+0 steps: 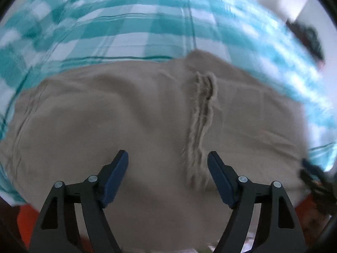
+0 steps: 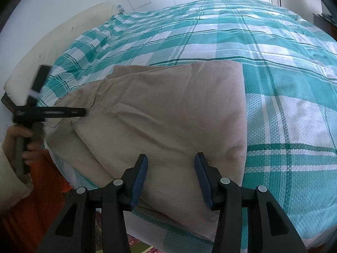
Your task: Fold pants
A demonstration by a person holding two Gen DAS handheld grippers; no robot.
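both grippers, left gripper (image 1: 167,158) and right gripper (image 2: 170,160), gape above folded pants (image 2: 168,113).

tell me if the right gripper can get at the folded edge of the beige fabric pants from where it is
Probably yes. The right gripper hangs open just over the folded beige fabric pants on the teal checked bedspread, with nothing between it and the fold's right edge.
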